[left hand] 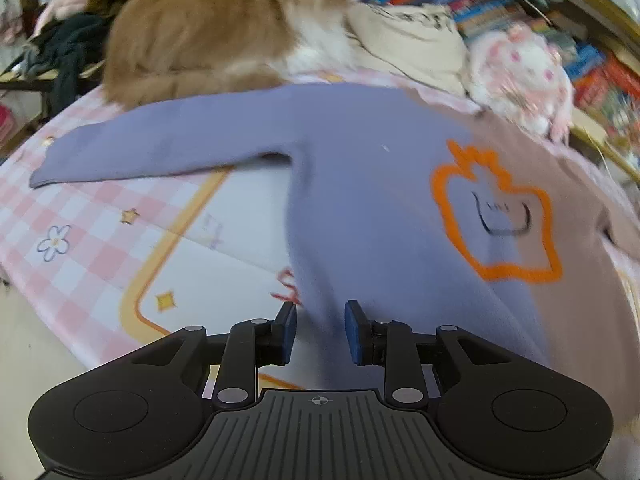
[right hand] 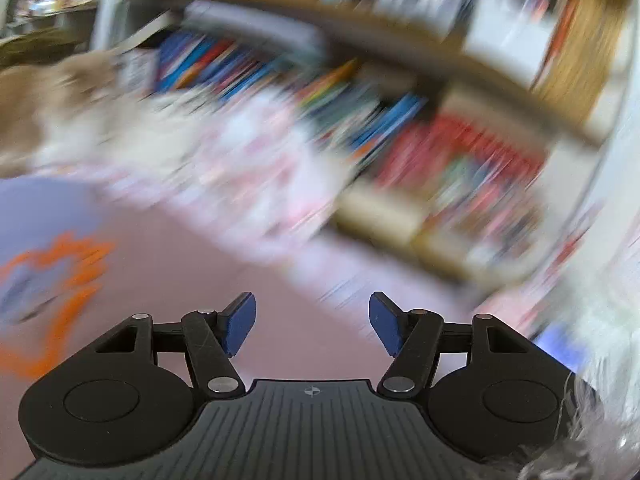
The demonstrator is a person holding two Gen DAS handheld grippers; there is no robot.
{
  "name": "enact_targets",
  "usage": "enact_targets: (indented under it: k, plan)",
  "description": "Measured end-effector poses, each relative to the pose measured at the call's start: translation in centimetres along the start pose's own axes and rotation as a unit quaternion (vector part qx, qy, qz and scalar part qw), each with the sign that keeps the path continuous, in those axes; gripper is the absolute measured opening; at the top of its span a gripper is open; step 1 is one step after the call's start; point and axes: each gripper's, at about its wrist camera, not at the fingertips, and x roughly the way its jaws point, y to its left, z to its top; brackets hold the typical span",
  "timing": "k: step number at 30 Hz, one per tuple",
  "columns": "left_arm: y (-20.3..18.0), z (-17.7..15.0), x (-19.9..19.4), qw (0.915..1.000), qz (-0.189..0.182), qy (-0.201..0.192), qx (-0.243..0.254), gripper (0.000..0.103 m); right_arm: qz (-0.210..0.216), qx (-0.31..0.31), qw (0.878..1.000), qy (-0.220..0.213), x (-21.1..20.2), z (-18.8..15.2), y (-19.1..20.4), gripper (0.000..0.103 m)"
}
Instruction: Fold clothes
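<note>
A sweater [left hand: 360, 168], lavender on the left and dusty pink on the right with an orange outline drawing on the chest, lies flat on the bed. Its left sleeve [left hand: 132, 152] stretches out to the left. My left gripper [left hand: 320, 330] is open and empty, just above the sweater's lower left hem. My right gripper [right hand: 312, 328] is open and empty over the pink half of the sweater [right hand: 192, 280]. The right wrist view is heavily blurred.
An orange and white cat [left hand: 216, 28] lies on the bed at the sweater's left shoulder. A beige cloth [left hand: 412, 36] and a pink plush toy [left hand: 520, 76] lie behind. Bookshelves [right hand: 420, 128] stand past the bed. The checked sheet [left hand: 80, 216] shows at left.
</note>
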Motion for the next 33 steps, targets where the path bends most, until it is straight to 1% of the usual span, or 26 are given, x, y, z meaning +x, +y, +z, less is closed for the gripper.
enact_targets:
  k: [1,3,5,6,7,9,11,12,13,14,17,22,26,28,30,33]
  plan:
    - [0.4,0.3,0.0,0.9999,0.002,-0.003,-0.010,0.027,0.025,0.018,0.999,0.023,0.1,-0.8,0.3,0.058]
    - [1.0,0.8,0.3,0.9995,0.002,-0.005,-0.030,0.027,0.065,0.066,0.993,0.067,0.1,-2.4,0.7,0.054]
    - [1.5,1.3,0.8,0.9990,0.001,-0.004,-0.046,0.027,0.094,0.105,0.985,0.101,0.0,-3.8,1.0,0.044]
    - [1.5,1.5,1.1,0.9990,0.002,-0.001,-0.045,0.027,0.106,0.122,0.980,0.116,-0.1,-4.4,1.2,0.043]
    - [1.5,1.6,1.4,0.9990,0.003,0.002,-0.044,0.027,0.114,0.133,0.976,0.127,-0.2,-4.9,1.4,0.040]
    - [1.2,1.8,1.8,0.9992,0.010,-0.001,-0.038,0.027,0.120,0.137,0.973,0.139,-0.3,-5.5,2.0,0.036]
    - [0.9,1.9,2.0,0.9993,0.016,-0.003,-0.034,0.026,0.123,0.139,0.971,0.149,-0.5,-6.2,2.7,0.028]
    - [0.7,2.0,2.1,0.9994,0.019,-0.003,-0.031,0.022,0.119,0.136,0.972,0.148,-0.4,-6.3,3.0,0.026]
    - [0.5,2.0,2.2,0.9994,0.021,-0.002,-0.027,0.019,0.118,0.132,0.974,0.144,-0.3,-6.3,3.2,0.019]
    - [0.4,2.0,2.3,0.9995,0.023,-0.003,-0.024,0.006,0.120,0.127,0.974,0.141,-0.2,-6.2,3.4,0.011]
    - [0.7,2.0,2.2,0.9992,0.021,-0.007,-0.034,0.005,0.125,0.108,0.978,0.129,0.6,-5.8,4.1,0.010]
    - [2.4,1.6,1.8,0.9969,0.039,-0.017,-0.067,0.005,0.130,0.035,0.986,0.097,2.2,-4.4,7.1,0.010]
    - [3.2,1.5,1.6,0.9954,0.058,-0.020,-0.074,0.005,0.134,-0.026,0.988,0.071,3.4,-3.2,9.8,0.010]
    - [3.6,1.6,1.6,0.9953,0.057,-0.020,-0.076,0.005,0.135,-0.048,0.988,0.062,3.9,-2.6,10.8,0.010]
    - [3.6,1.8,1.8,0.9957,0.057,-0.019,-0.070,0.005,0.137,-0.027,0.988,0.071,3.9,-2.5,10.4,0.010]
    - [3.4,2.2,2.0,0.9967,0.058,-0.018,-0.055,0.005,0.141,0.037,0.984,0.100,3.1,-3.2,8.5,0.010]
